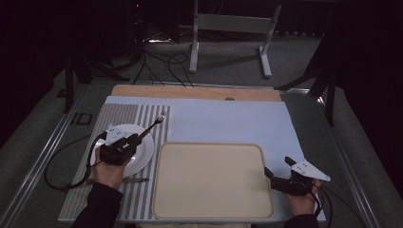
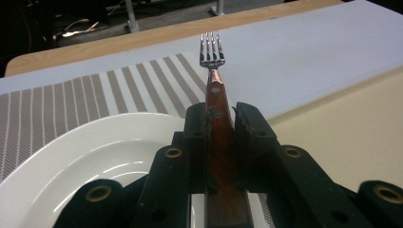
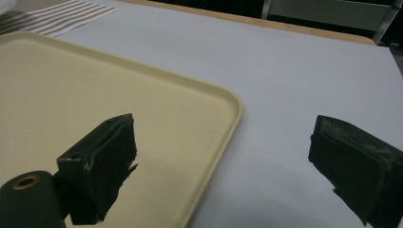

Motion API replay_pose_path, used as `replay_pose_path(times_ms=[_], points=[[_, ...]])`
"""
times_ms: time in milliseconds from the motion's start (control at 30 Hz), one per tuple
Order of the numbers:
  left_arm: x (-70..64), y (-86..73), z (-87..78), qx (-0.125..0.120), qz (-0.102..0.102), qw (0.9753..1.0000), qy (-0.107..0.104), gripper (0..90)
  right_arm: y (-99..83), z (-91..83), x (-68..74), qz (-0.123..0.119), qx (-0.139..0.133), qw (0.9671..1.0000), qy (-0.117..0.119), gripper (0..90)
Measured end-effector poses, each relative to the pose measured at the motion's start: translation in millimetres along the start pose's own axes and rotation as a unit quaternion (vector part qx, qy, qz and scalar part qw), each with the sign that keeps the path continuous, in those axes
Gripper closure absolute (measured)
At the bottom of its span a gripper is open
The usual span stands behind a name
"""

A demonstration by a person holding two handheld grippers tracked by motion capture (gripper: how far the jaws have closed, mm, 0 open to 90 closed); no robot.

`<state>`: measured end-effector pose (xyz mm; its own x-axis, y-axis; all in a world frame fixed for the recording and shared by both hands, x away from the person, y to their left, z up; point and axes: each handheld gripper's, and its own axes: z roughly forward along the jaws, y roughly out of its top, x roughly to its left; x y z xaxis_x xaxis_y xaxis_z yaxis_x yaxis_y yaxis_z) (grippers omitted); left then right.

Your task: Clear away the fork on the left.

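The wooden-handled metal fork (image 2: 215,102) is clamped by its handle between the jaws of the left hand-held gripper (image 2: 220,124), tines pointing away, lifted above the round white ceramic plate (image 1: 142,145). In the high view the fork (image 1: 153,124) is seen sticking out past the plate's far rim, over the grey-and-white striped placemat (image 1: 114,114). The right hand-held gripper (image 3: 223,161) is held w/ jaws spread wide, nothing between them, at the right edge of the beige rectangular plastic tray (image 3: 142,85), approx. over its near right corner. A knife-like utensil (image 1: 135,180) is seen lying just beside the plate's near edge; detail too small to tell. All is carried by the light grey-blue tabletop (image 1: 228,118).
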<state>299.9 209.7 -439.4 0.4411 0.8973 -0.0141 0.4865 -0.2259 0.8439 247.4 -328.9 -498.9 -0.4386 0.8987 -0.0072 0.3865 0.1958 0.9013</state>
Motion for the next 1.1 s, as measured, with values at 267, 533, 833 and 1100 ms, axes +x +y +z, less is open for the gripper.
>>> replay_pose_path(times_ms=[267,533,833,1100], points=[[-6.6,-4.2,-3.6,-0.004,-0.001,1.0000,0.002,76.5,0.0,0.2,0.2,0.000,0.000,1.0000,-0.001,8.4],[-16.6,-10.4,-6.9,-0.006,0.001,0.9999,0.009,76.4,0.0,0.0,0.4,0.000,0.000,1.0000,0.000,8.5],[-29.2,-20.5,-10.9,-0.008,-0.004,0.9999,0.014,76.4,0.1,-0.2,0.0,0.000,0.000,1.0000,0.000,8.5],[-40.6,-29.5,-14.1,-0.009,-0.015,0.9997,0.015,76.4,0.1,-0.7,-0.5,0.000,-0.001,1.0000,-0.001,8.4]])
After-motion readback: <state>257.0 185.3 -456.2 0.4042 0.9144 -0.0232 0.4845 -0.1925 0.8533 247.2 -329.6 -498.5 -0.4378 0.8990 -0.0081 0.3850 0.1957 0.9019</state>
